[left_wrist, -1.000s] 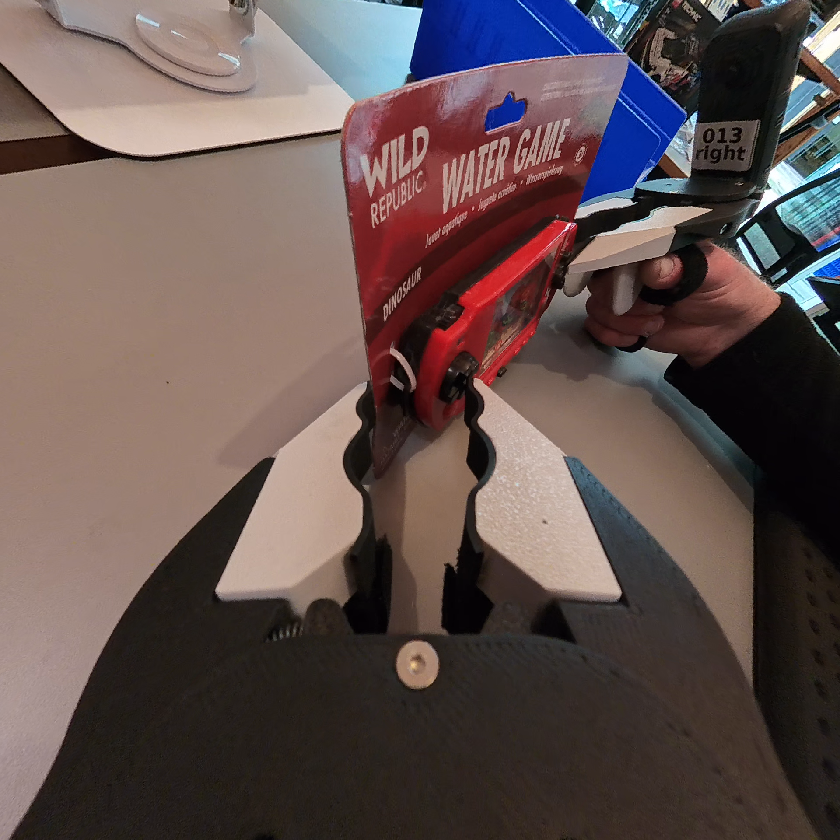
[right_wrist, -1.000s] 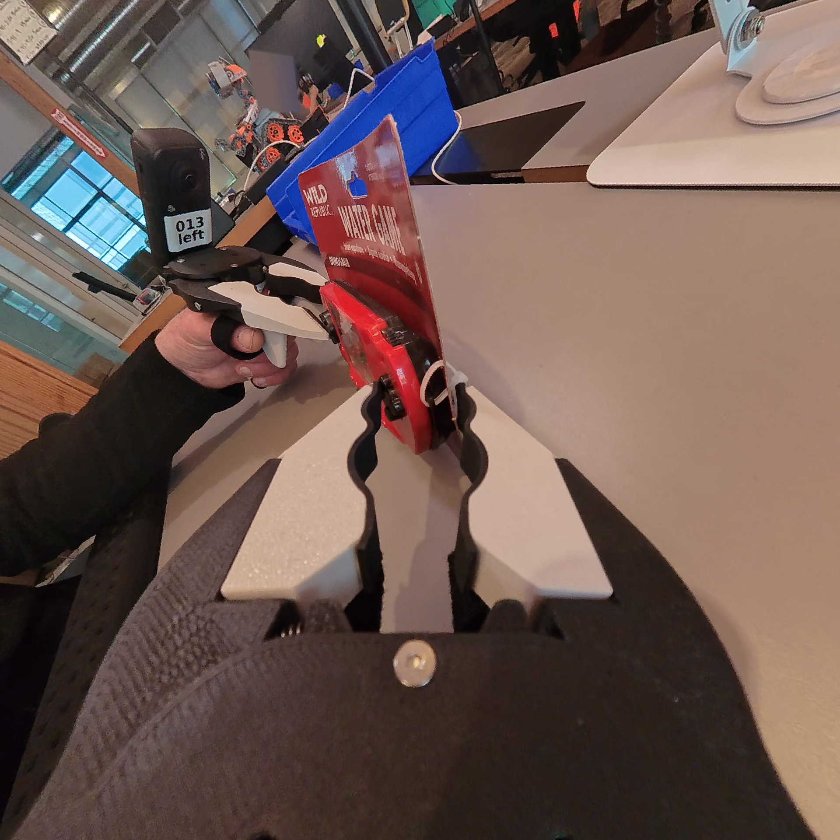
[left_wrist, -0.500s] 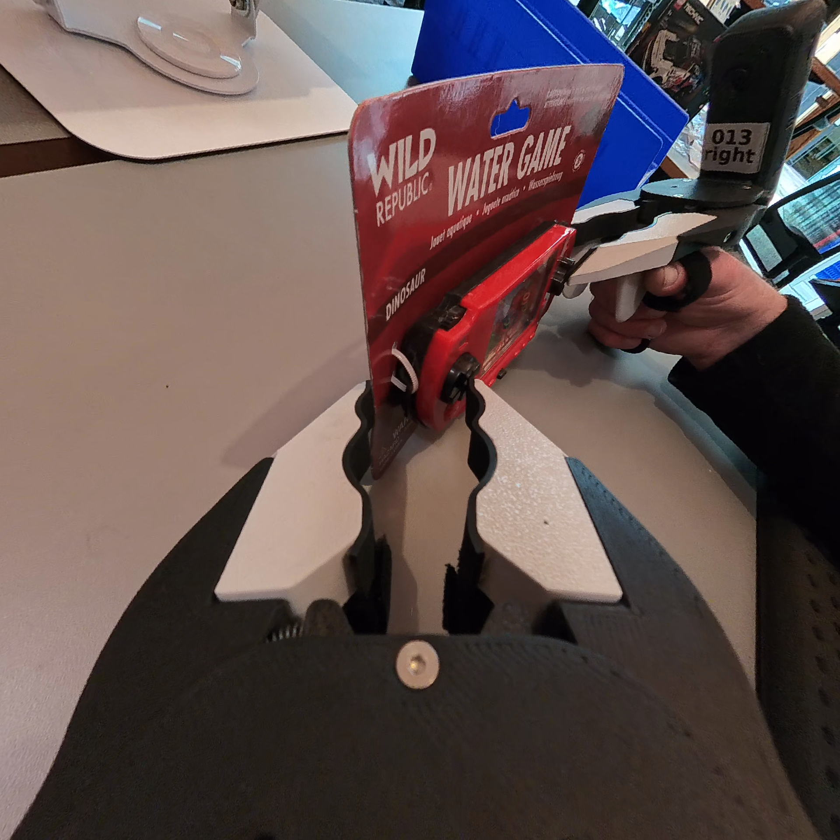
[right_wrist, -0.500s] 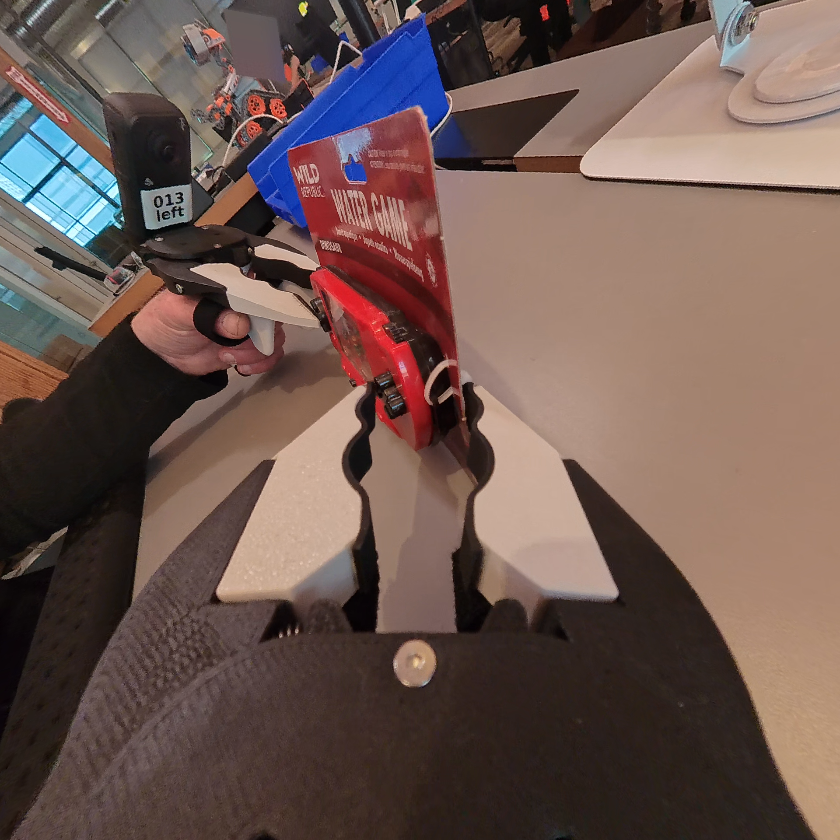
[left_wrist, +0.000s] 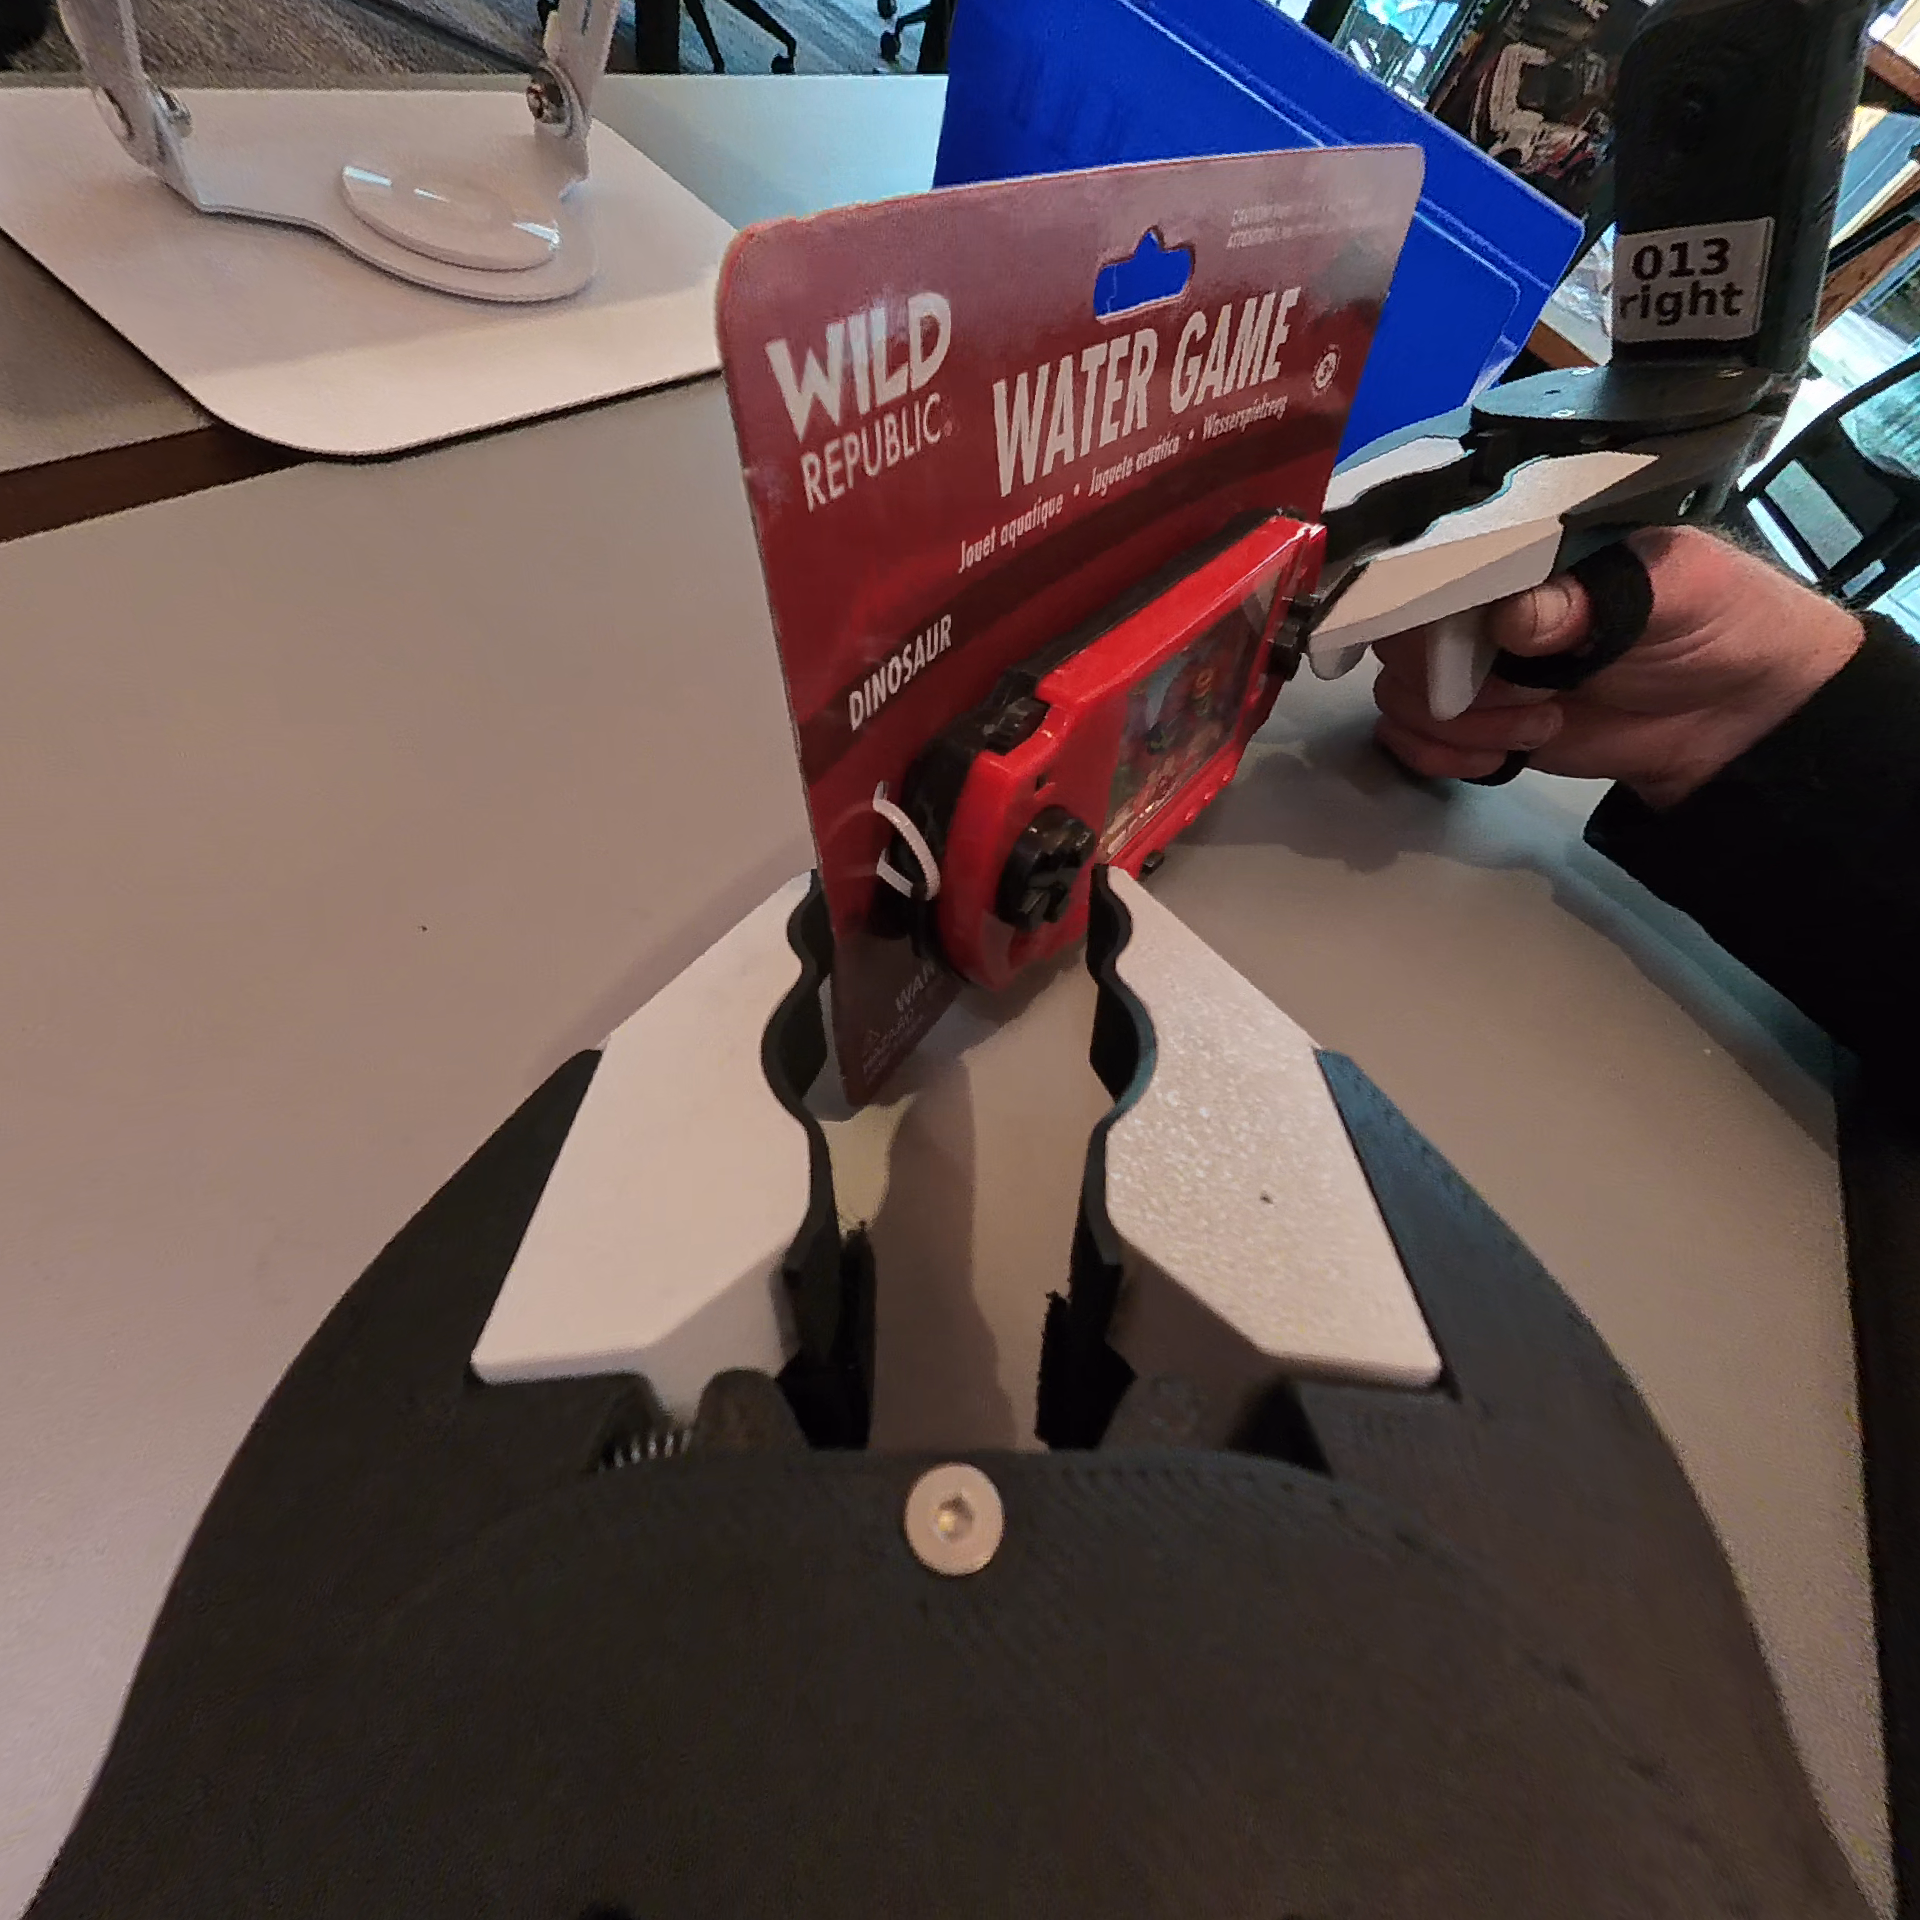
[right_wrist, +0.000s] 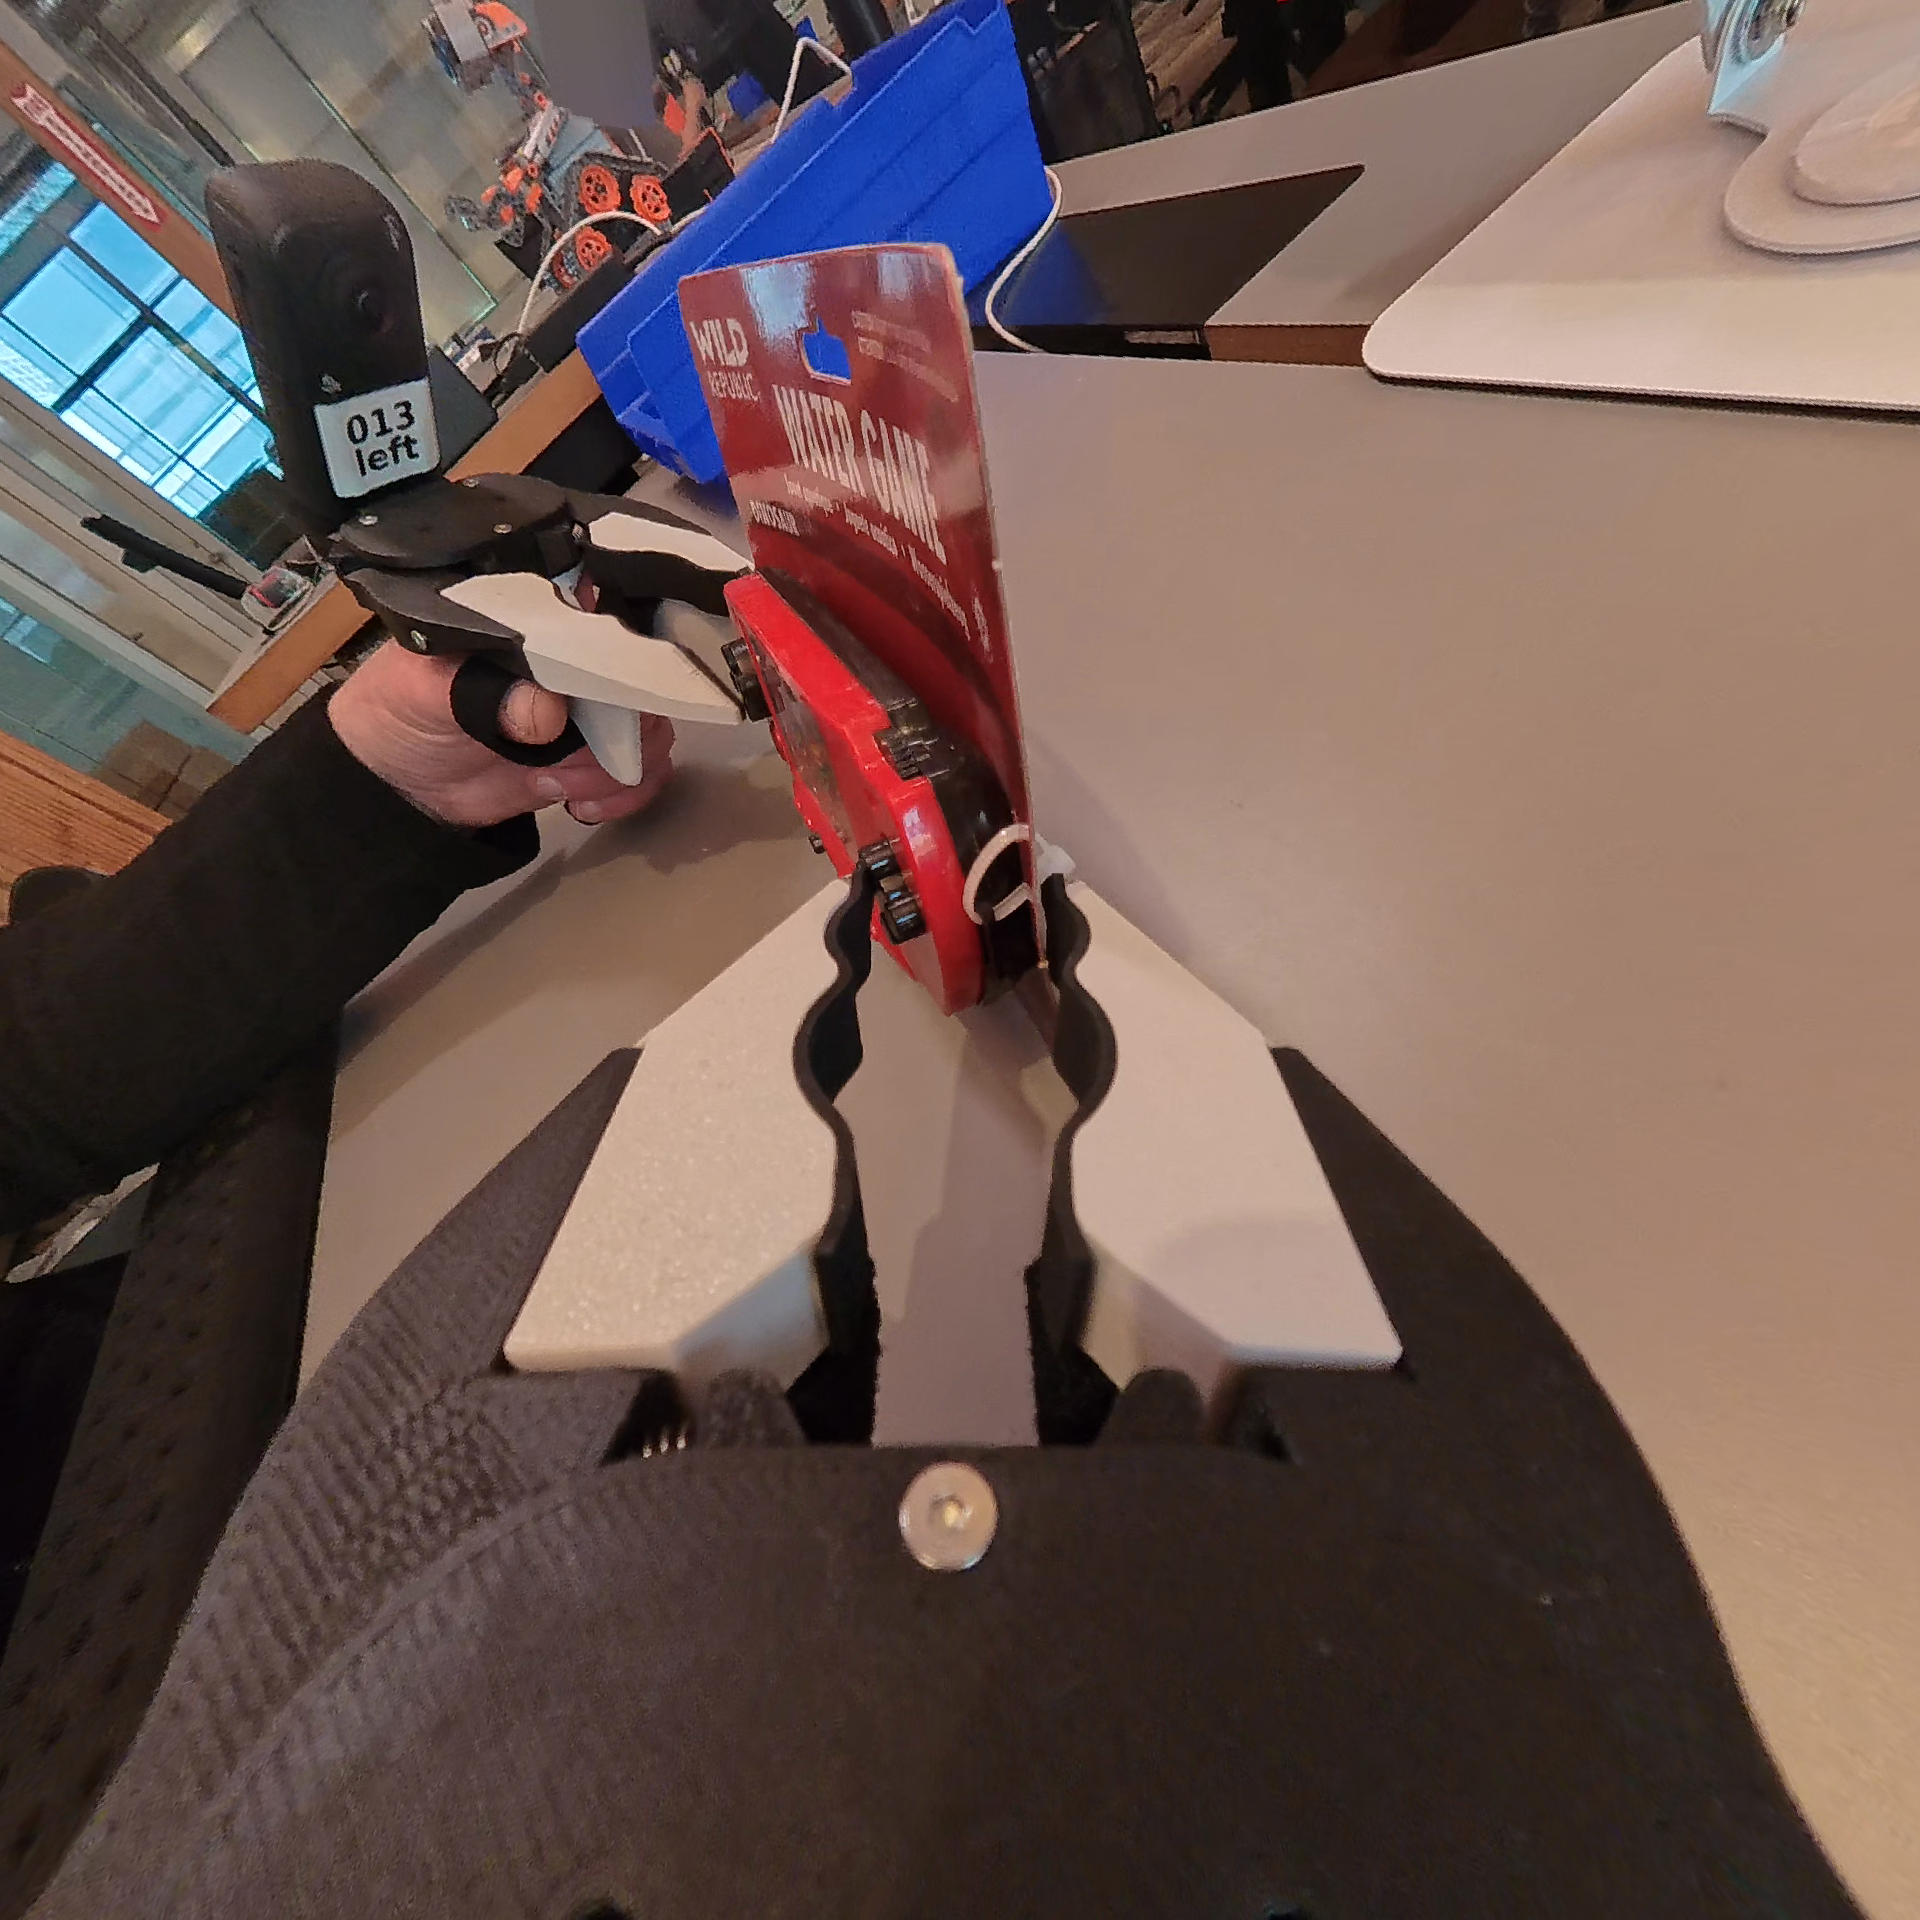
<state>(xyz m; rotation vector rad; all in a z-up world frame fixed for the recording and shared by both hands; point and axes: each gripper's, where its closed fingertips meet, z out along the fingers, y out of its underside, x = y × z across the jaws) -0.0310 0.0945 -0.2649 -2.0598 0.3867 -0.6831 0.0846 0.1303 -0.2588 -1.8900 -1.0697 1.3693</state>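
Together left claw (left_wrist: 951, 914) and right claw (right_wrist: 951, 914) each clenched on carded red toy (left_wrist: 1101, 717), above grey table (left_wrist: 364, 779).

1. The carded toy (left_wrist: 1049, 582) stands upright over the table (left_wrist: 416, 779), between left gripper (left_wrist: 951, 914) and right gripper (right_wrist: 951, 914).
2. A bin (left_wrist: 1195, 104) lies behind it.
3. A mat (left_wrist: 343, 343) lies far left, perhaps under a stand (left_wrist: 416, 208).

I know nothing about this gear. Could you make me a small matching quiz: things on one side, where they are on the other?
1 red toy pack
2 blue bin
3 white mat
4 hand

A behind the pack
B far left, under a white stand
C gripped at its ends by left tongs and right tongs
D round the right tongs' handle

Pairs: 1-C, 2-A, 3-B, 4-D
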